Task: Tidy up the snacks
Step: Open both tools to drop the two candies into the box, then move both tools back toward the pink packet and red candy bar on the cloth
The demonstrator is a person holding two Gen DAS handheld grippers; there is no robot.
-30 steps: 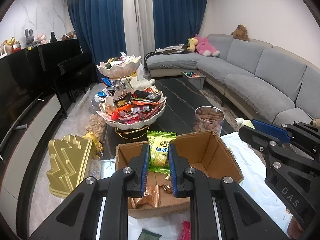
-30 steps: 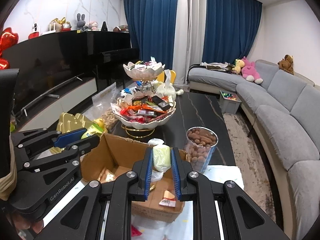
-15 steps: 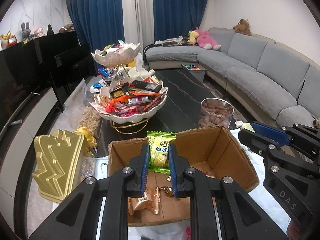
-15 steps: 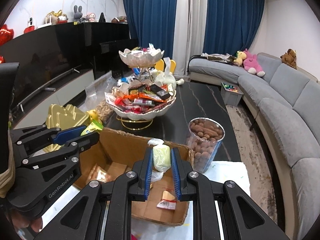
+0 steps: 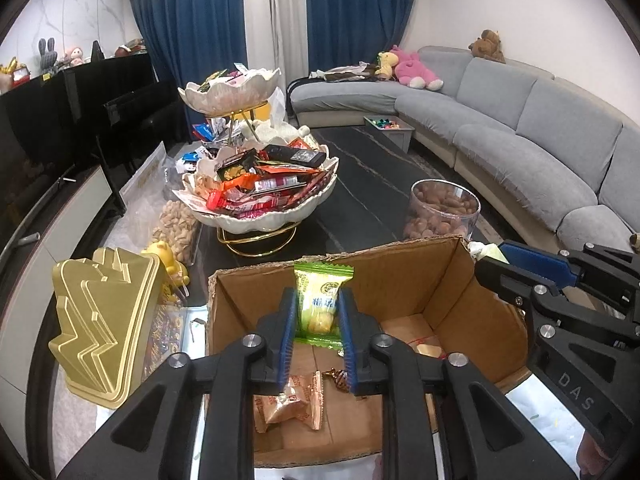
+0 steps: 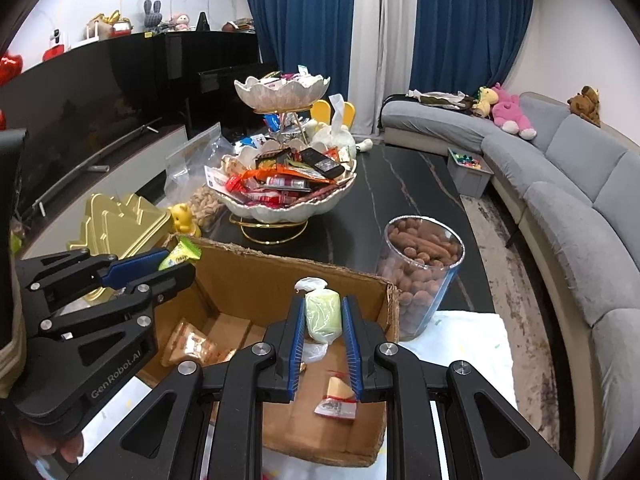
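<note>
Hovering over an open cardboard box (image 5: pixel 400 280), the left gripper (image 5: pixel 318 312) is opening around a green snack packet (image 5: pixel 320 300); the right gripper (image 6: pixel 323 316) pinches a pale green wrapped sweet (image 6: pixel 322 314).

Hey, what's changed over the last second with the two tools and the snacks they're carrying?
Both tools came down over the open cardboard box. The left tool is opening its jaws around the green-and-yellow wrapped snack, which sits between them. The right tool stays shut on the pale green wrapped sweet. Nothing else moved.

Green snack pkt (image 5: pixel 318 306) upright, pale sweet (image 6: pixel 323 317) (wrapped), both above cardboard box (image 5: pixel 404 280).
</note>
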